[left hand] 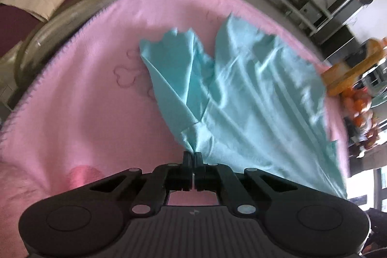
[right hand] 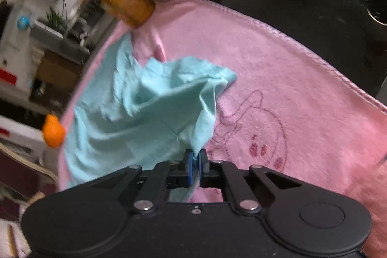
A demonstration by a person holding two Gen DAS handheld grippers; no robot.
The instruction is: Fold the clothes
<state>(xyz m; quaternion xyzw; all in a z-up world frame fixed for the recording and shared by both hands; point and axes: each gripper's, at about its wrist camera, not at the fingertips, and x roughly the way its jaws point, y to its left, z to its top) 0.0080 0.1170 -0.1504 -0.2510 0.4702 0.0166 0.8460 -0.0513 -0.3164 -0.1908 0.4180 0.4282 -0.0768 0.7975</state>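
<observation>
I have the left gripper (left hand: 193, 154) and right gripper (right hand: 196, 153) each pinching the thin light-blue cloth garment (left hand: 254, 98); I'd keep tension even, edges aligned over the pink fleece blanket (left hand: 84, 93).

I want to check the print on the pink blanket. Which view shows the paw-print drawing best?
The right wrist view: the outline with dark red paw prints lies uncovered on the blanket, right of the teal garment. The left wrist view shows only faint heart outlines.
</observation>
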